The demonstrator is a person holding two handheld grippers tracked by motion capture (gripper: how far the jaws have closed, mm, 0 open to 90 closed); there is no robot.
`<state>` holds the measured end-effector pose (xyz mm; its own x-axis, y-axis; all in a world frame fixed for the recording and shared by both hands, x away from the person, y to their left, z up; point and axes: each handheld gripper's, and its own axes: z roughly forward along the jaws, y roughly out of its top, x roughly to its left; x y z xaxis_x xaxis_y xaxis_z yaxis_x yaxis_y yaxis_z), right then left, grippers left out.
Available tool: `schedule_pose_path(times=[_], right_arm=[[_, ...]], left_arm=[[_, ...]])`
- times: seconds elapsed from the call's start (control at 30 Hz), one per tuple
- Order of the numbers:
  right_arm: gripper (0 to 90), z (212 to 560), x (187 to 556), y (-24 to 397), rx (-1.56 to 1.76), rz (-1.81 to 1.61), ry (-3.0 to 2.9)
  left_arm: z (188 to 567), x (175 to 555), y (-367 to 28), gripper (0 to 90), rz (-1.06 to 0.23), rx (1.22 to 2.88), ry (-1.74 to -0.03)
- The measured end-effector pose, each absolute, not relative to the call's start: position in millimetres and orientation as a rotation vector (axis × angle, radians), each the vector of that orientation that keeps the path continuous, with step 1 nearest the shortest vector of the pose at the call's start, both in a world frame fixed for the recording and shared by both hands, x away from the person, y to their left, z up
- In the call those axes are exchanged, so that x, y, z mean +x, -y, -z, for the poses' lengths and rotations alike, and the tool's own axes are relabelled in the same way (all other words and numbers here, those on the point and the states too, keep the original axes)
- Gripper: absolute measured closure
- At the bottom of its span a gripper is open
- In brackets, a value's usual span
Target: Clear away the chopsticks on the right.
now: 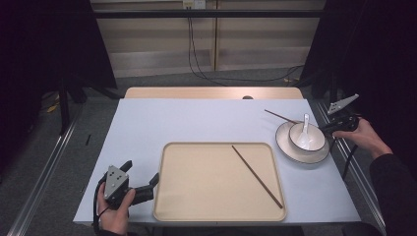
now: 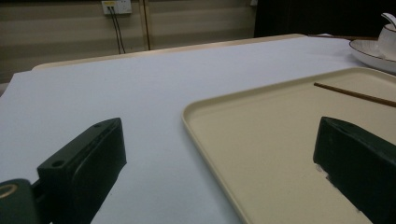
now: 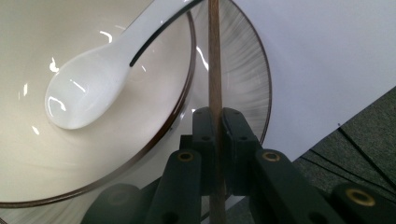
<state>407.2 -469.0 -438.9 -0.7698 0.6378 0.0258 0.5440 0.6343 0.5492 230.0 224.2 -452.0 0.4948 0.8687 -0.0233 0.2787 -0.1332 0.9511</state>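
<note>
Over on the left, the left gripper (image 1: 143, 178) sits low at the near corner of the white table (image 1: 196, 120), its jaws spread wide with nothing between them, one tip hanging just over the rim of the beige tray (image 1: 211, 216). In the left gripper view that gap frames bare tabletop and tray edge. Moving across, one brown chopstick lying in the tray (image 1: 256, 175) runs diagonally from the middle toward the near right corner, flat on the surface. Further right stands a white plate (image 1: 290, 152) with a bowl (image 1: 317, 143) set in it, and a glossy white spoon (image 1: 305, 132) resting inside the bowl, handle leaning up over the far rim. And here's the action: the right gripper (image 3: 215, 121) is clamped tight on the second chopstick (image 3: 214, 56), which pokes out past the plate's far-left side in the high view. I'd judge that stick light, stiff and thin, slick enough to swivel between the pads, so a grip near its thicker end should steady it; it looks likely to pivot if nudged against the bowl. The china beside it is breakable, so clearance matters.
</note>
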Motion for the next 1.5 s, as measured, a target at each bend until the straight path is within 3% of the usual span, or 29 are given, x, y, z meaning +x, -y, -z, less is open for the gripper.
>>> schedule_pose_path(times=[0.63,1.0,1.5], right_arm=[[84.8,411,409,477,1.197,-0.942,-2.496],[84.7,389,395,469,1.240,-1.090,-2.387],[84.7,386,376,453,1.266,-1.174,-2.383]], left_arm=[[452,230,-225,2.3,-0.705,1.668,-1.002],[451,230,-225,2.3,-0.707,1.665,-1.003],[451,230,-225,2.3,-0.707,1.666,-1.004]])
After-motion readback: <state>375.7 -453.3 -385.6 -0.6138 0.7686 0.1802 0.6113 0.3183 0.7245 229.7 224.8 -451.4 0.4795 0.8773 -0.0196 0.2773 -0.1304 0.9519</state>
